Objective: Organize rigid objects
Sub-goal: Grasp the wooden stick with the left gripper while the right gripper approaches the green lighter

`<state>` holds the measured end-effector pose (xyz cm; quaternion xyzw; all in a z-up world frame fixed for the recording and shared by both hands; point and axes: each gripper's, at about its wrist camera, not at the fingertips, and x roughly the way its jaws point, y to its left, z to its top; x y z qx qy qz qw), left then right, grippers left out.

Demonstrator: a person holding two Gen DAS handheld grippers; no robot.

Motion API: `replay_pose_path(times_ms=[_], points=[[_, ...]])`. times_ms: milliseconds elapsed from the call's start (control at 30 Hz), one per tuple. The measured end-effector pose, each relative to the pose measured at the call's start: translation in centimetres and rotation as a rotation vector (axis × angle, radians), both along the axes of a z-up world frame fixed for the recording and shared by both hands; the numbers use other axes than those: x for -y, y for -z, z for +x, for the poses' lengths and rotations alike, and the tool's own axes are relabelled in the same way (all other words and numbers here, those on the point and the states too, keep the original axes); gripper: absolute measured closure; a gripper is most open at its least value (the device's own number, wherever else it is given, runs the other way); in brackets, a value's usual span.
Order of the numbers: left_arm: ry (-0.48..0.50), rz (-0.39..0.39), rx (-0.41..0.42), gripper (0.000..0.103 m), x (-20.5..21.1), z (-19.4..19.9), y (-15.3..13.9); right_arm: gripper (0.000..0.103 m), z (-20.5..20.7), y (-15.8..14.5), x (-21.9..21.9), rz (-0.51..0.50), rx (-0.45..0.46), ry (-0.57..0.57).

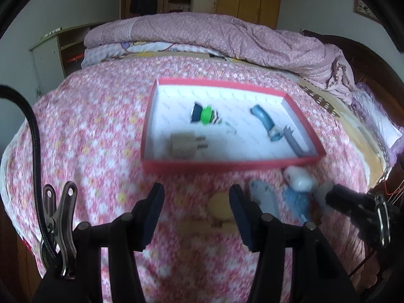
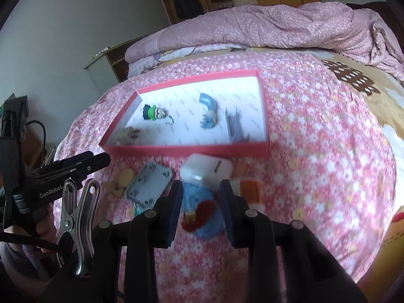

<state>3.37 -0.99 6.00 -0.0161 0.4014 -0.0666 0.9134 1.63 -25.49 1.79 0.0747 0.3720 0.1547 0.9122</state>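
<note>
A red-rimmed white tray (image 1: 227, 164) (image 2: 186, 149) lies on the pink floral bed. In it are a beige plug (image 1: 183, 145), a green-and-blue figure (image 1: 205, 115) (image 2: 154, 113), a blue curved piece (image 1: 265, 121) (image 2: 209, 112) and a grey strip (image 1: 294, 141) (image 2: 234, 126). In front of the tray lie a tan wooden piece (image 1: 219, 208) (image 2: 121, 180), a grey plate (image 1: 263, 197) (image 2: 150, 185), a white case (image 2: 205, 170), a blue disc with a red part (image 2: 202, 210) and an orange-white block (image 2: 250, 192). My left gripper (image 1: 197, 214) is open over the tan piece. My right gripper (image 2: 200, 212) is open around the blue disc.
A folded pink quilt (image 1: 227, 35) lies at the far end of the bed. A wooden headboard (image 1: 366, 58) is at the right, a cabinet (image 1: 50, 55) at the left, wardrobes behind. The bed edge drops off at the near left and right.
</note>
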Motion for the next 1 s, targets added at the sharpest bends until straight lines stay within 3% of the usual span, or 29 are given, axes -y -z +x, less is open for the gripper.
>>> replay_pose_path(times_ms=[300,467,667,1000], points=[[0.028,-0.006,-0.075,0.042,-0.8,-1.5,3.1,0.072,-2.5,0.8,-0.2,-0.054,0.017,-0.018],[0.069,-0.03,-0.095,0.021,-0.2,-1.5,4.0,0.072,-3.3,1.1,-0.8,-0.052,0.014,-0.048],[0.088,-0.004,-0.066,0.01,1.0,-1.4,4.4,0.072,-3.6,1.7,-1.8,-0.054,0.009,-0.086],[0.104,0.117,0.003,0.007,2.8,-0.8,5.4,0.072,-3.8,2.6,-2.9,-0.054,-0.015,-0.119]])
